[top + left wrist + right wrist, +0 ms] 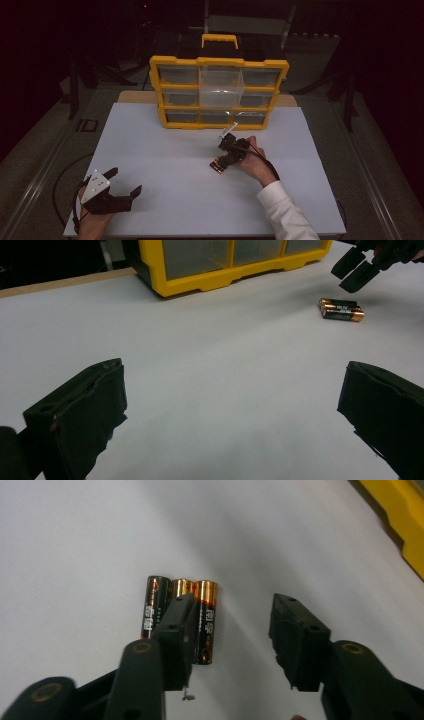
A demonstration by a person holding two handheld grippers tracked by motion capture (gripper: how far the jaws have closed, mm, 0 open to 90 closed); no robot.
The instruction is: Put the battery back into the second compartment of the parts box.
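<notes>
I am holding my left gripper (125,184) nearest to me, low over the left front of the white table (165,150), its two jaws spread wide with nothing between them; in the left gripper view they are framing only bare tabletop. My left hand (90,222) is wrapping the handle at the table's front edge.

Farther in and to the right, my right hand (255,162) is tilting the right gripper (231,617) down toward three AA batteries (180,617) lying side by side on the table, touching one another. Its jaws are standing apart, pinching nothing: in the right gripper view one jaw is hanging in front of the middle battery and the other is off to the side over bare table. I cannot tell whether that jaw is touching the battery. All three are black with copper-coloured ends.

Beyond them, at the far edge, one yellow parts organiser (218,92) is standing upright, showing nine clear drawers in three rows of three and one yellow carry handle (219,40) on top.
</notes>
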